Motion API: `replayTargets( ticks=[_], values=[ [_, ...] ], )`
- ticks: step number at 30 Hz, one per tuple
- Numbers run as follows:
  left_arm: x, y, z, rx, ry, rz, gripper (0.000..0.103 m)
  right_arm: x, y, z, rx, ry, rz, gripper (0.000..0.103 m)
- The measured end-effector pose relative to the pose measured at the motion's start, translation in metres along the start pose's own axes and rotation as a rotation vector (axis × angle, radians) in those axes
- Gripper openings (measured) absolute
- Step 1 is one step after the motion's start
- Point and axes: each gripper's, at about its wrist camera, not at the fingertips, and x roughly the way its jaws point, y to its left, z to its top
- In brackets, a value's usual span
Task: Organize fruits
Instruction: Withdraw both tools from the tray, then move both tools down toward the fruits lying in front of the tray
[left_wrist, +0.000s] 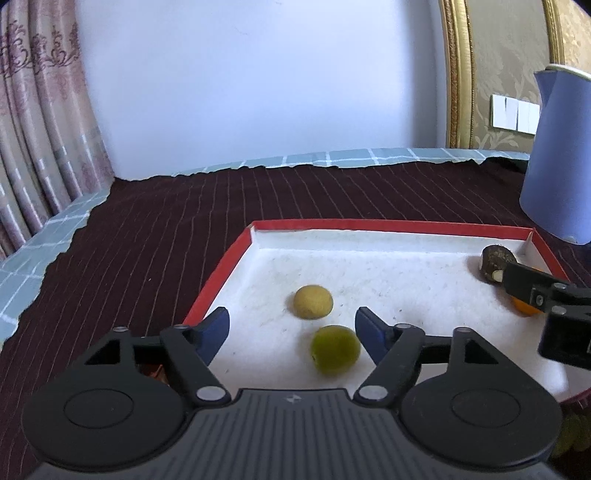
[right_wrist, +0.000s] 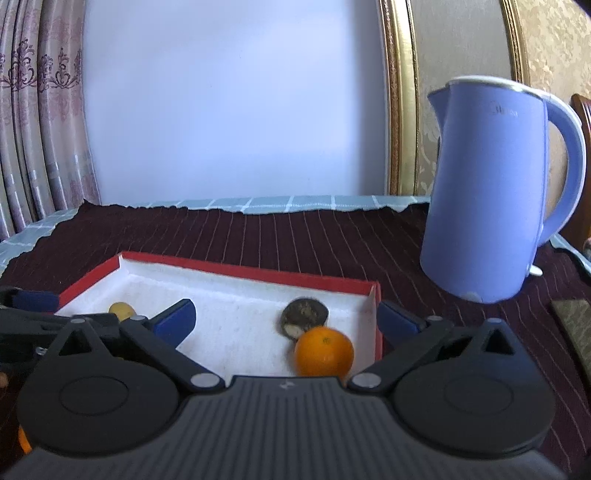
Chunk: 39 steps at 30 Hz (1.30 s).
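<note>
A white tray with a red rim (left_wrist: 369, 223) lies on a dark striped cloth. My left gripper (left_wrist: 292, 317) is open over the tray's near left part. A green fruit (left_wrist: 335, 349) rests on the tray floor between its blue fingers, close to the right one. Just beyond it sits a yellow-brown fruit (left_wrist: 313, 301). My right gripper (right_wrist: 286, 308) is open wide at the tray's right end. An orange (right_wrist: 323, 350) lies between its fingers, untouched by them. A dark brown fruit (right_wrist: 304, 317) lies right behind the orange. The right finger (right_wrist: 399, 319) stands outside the tray wall.
A tall blue kettle (right_wrist: 491, 192) stands on the cloth just beyond the tray's right corner. A pale checked cloth edges the table at the back and left. Curtains hang at the left. Some greenish fruit (left_wrist: 572, 435) shows dimly outside the tray at the near right.
</note>
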Motion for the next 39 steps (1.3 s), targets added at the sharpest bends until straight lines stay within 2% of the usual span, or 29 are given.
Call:
replayTargets(
  ticks=[8,28,39],
  values=[
    [-0.013,0.016,-0.012,-0.046,0.001,0.012,0.076,-0.016,-0.006,-0.012,0.062,0.007,0.007,0.103],
    [-0.045,0.035,-0.046,-0.093,-0.013,0.033,0.077,-0.063,0.008,-0.042,0.018,-0.014,-0.003,0.103],
    [-0.073,0.056,-0.062,-0.129,-0.05,-0.029,0.077,-0.094,0.011,-0.052,-0.001,-0.034,0.012,0.103]
  ],
)
